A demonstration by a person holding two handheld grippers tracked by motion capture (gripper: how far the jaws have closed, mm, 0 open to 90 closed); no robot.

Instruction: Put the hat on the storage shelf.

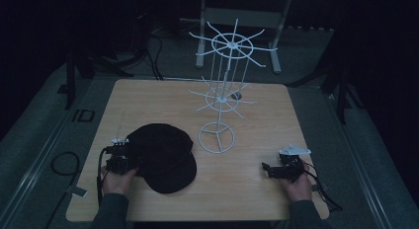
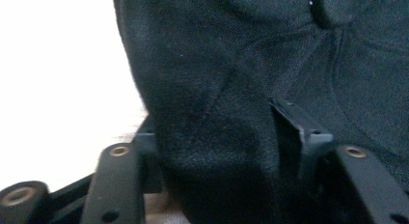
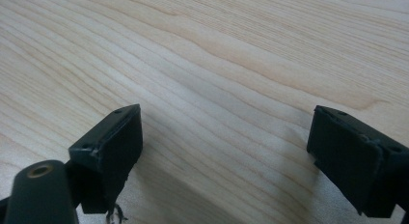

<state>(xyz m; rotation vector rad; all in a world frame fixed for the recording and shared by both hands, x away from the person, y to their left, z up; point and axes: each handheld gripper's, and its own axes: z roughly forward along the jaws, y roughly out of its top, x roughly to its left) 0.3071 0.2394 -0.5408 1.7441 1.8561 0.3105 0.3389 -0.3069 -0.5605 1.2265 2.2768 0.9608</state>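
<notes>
A black cap (image 1: 163,155) lies on the wooden table (image 1: 148,100) at the near left, its brim toward the front edge. My left gripper (image 1: 129,159) sits at the cap's left side. In the left gripper view its jaws stand apart with the cap's dark fabric (image 2: 231,64) bunched between them, so the left gripper (image 2: 219,127) is open around the cloth. My right gripper (image 1: 267,169) rests at the near right, pointing left. In the right gripper view the right gripper (image 3: 224,132) is open over the bare table (image 3: 217,55), holding nothing.
A white wire hat stand (image 1: 220,98) with two tiers of spokes and a ring base stands at the table's middle, just right of the cap. A white frame (image 1: 242,21) stands on the floor beyond the table. Cables trail from both grippers.
</notes>
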